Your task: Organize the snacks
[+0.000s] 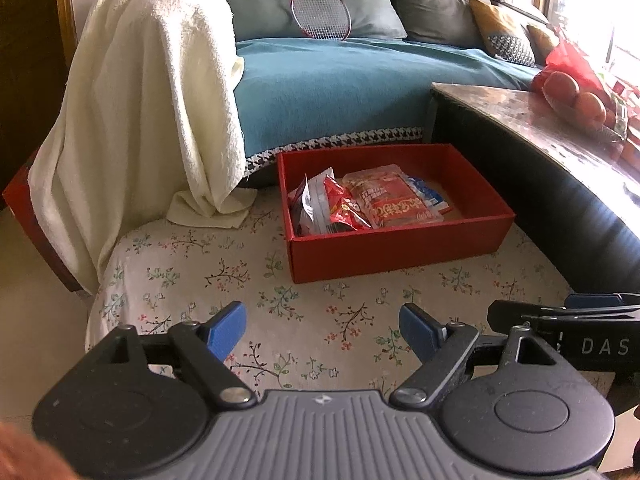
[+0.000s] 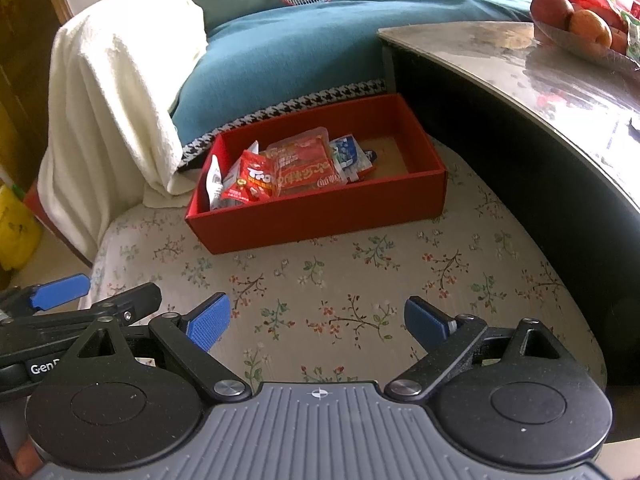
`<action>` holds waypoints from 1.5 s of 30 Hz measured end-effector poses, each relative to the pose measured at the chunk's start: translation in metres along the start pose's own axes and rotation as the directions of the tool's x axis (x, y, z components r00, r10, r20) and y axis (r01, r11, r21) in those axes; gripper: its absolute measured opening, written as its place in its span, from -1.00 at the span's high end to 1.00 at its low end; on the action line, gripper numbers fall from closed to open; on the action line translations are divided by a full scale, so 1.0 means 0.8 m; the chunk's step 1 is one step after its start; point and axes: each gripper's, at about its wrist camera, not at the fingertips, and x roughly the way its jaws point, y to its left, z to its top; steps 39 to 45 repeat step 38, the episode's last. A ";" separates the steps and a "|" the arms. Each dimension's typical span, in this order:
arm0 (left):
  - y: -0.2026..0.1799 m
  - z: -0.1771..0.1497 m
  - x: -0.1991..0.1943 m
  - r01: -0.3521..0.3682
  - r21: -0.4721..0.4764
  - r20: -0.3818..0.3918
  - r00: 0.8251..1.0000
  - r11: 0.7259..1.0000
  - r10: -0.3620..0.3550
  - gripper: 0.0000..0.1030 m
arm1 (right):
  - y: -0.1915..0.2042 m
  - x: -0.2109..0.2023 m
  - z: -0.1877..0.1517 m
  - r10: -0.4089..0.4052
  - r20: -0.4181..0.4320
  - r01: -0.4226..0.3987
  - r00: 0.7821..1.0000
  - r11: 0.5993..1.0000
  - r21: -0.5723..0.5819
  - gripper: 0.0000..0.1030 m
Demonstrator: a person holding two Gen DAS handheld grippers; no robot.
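Observation:
A red box stands on a floral-covered seat. Inside it lie several snack packets: a large red-and-clear pack, a smaller red pouch, a white pouch and a blue-and-white one. The right half of the box is bare. My left gripper hovers open over the cloth, short of the box, with nothing between its blue pads. My right gripper is also open and empty, beside the left one.
A cream towel hangs over a chair back at left. A sofa with a teal blanket and a badminton racket lies behind. A dark table with a fruit bowl borders the right.

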 end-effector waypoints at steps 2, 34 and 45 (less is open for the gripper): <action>-0.001 -0.001 -0.002 -0.004 0.004 0.004 1.000 1.000 0.004 -0.51 | 0.000 0.000 0.000 -0.001 -0.004 0.001 1.000 1.000 0.001 -0.87; -0.009 -0.019 -0.001 -0.034 0.047 -0.027 0.999 0.998 0.035 -0.51 | 0.000 0.003 -0.018 -0.028 -0.054 0.028 0.998 1.000 -0.005 -0.87; -0.009 -0.020 0.000 -0.037 0.051 -0.030 0.999 0.998 0.039 -0.51 | -0.002 0.006 -0.018 -0.028 -0.059 0.028 0.998 1.000 -0.004 -0.88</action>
